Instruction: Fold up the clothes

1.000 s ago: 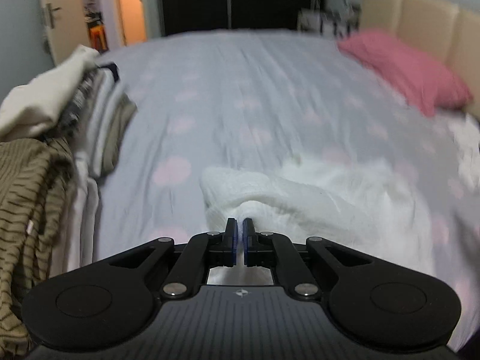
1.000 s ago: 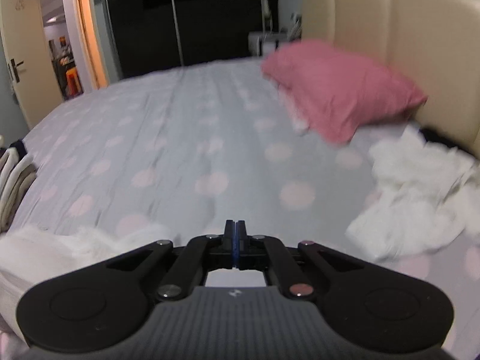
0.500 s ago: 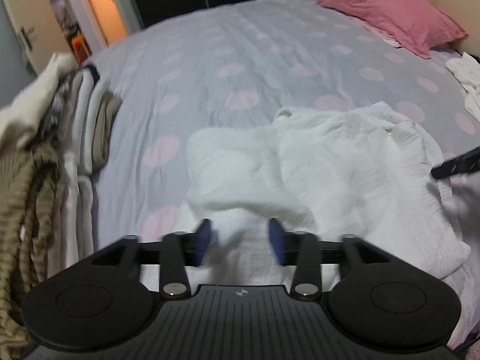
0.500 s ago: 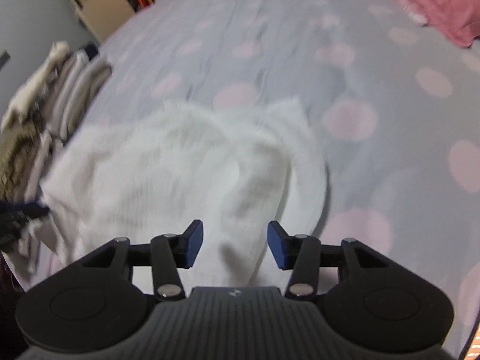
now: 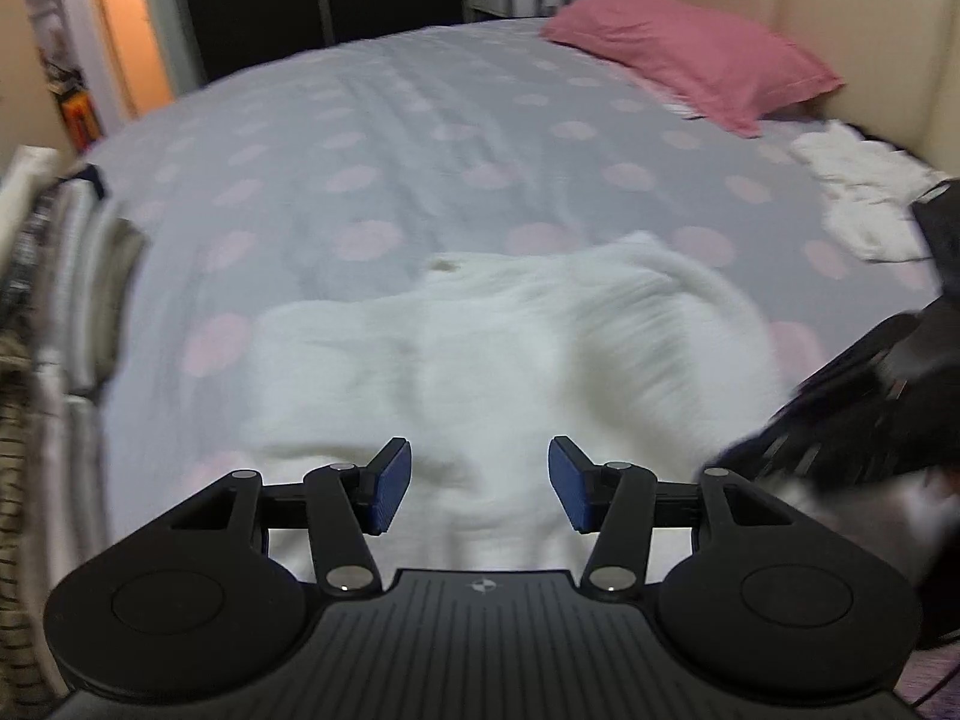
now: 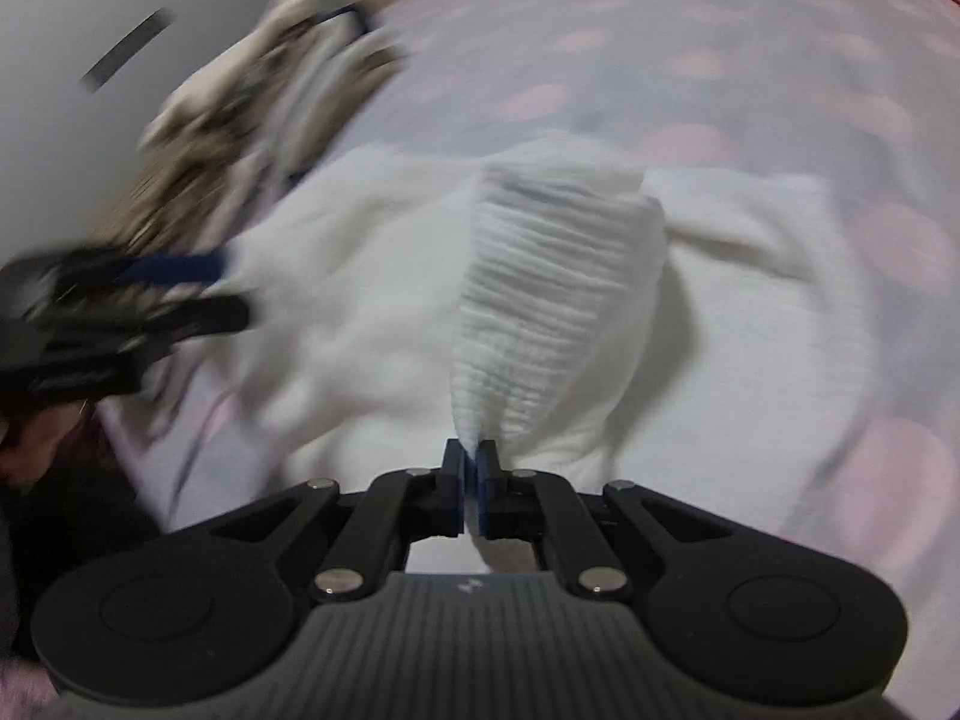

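Change: a second ago both grippers were pinched shut above the bed (image 5: 456, 138); since then the left gripper (image 5: 477, 489) has been spread wide over the white garment (image 5: 510, 348), and the right gripper (image 6: 471, 486) has been opened, lowered onto the cloth and closed again.
Left gripper: jaws have just been opening and are seen well apart; the garment lies below and between the blue pads (image 5: 390, 486), but is not pressed by them.
Right gripper: jaws have just been closing; a ridged fold of the white garment (image 6: 558, 276) is pinched between the pads and is drawn up into a peak above the rest of the cloth.
White garment: spread in a crumpled heap on the near part of the bed, close to the near edge.
Clothes stack (image 5: 54, 312): piled along the left edge of the bed, striped and pale pieces together, well blurred.
Second white cloth (image 5: 864, 192): left rumpled near the right edge, just below the pink pillow (image 5: 690, 54).
Headboard (image 5: 840, 30): seen behind the pillow, at the far right corner.
Bed: covered with a pale sheet with pink dots.
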`<state>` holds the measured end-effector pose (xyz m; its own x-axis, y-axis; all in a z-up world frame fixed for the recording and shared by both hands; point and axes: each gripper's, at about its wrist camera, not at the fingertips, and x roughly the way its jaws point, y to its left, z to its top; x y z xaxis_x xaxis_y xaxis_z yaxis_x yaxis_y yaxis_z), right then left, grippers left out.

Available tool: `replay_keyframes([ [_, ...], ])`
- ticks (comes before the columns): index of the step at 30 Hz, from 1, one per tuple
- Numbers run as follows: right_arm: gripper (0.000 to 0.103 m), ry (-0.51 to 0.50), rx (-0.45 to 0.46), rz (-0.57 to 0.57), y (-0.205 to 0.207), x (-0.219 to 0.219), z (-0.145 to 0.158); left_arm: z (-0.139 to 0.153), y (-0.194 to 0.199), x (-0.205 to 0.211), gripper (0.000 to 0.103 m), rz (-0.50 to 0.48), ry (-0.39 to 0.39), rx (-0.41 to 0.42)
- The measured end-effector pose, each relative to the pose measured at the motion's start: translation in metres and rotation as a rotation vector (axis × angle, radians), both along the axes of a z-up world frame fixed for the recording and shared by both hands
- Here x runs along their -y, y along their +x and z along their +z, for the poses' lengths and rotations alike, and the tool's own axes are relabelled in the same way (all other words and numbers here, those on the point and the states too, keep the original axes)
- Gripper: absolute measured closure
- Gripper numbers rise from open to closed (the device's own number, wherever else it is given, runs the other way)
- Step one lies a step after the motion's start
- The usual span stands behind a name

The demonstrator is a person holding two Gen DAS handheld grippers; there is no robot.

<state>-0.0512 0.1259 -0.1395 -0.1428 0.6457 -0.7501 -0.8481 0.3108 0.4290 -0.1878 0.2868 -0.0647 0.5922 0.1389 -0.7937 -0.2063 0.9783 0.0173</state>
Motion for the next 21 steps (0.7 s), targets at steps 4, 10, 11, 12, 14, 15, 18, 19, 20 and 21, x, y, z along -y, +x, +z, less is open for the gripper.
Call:
replay_keyframes([
  [4, 0.099, -0.001, 0.012, 0.169, -0.040, -0.009, 0.001, -0.001, 0.002, 0.013, 0.044, -0.075, -0.080, 0.007],
  [10, 0.099, -0.010, -0.022, 0.385, -0.084, -0.007, -0.002, -0.028, 0.010, 0.021, 0.046, -0.065, -0.049, -0.136],
  [11, 0.099, -0.016, -0.021, 0.411, -0.089, -0.007, -0.003, -0.033, 0.010, 0.018, 0.050, -0.058, -0.070, -0.158],
  [12, 0.099, -0.022, -0.014, 0.426, -0.092, -0.006, -0.003, -0.038, 0.010, 0.016, 0.060, -0.055, -0.091, -0.182],
  [14, 0.099, -0.033, 0.002, 0.444, -0.095, -0.004, -0.004, -0.048, 0.011, 0.014, 0.084, -0.053, -0.133, -0.232],
  [15, 0.099, -0.039, 0.008, 0.445, -0.095, -0.004, -0.005, -0.052, 0.012, 0.014, 0.090, -0.053, -0.142, -0.253],
  [18, 0.088, -0.074, 0.013, 0.420, -0.085, -0.003, -0.005, -0.055, 0.009, 0.011, 0.096, -0.042, -0.139, -0.280],
  [19, 0.084, -0.082, 0.014, 0.404, -0.080, -0.001, -0.004, -0.055, 0.008, 0.010, 0.097, -0.038, -0.143, -0.287],
  [20, 0.079, -0.086, 0.016, 0.386, -0.074, 0.002, -0.003, -0.054, 0.007, 0.008, 0.097, -0.035, -0.144, -0.294],
  [21, 0.070, -0.088, 0.020, 0.364, -0.067, 0.005, -0.002, -0.053, 0.005, 0.007, 0.098, -0.036, -0.139, -0.300],
])
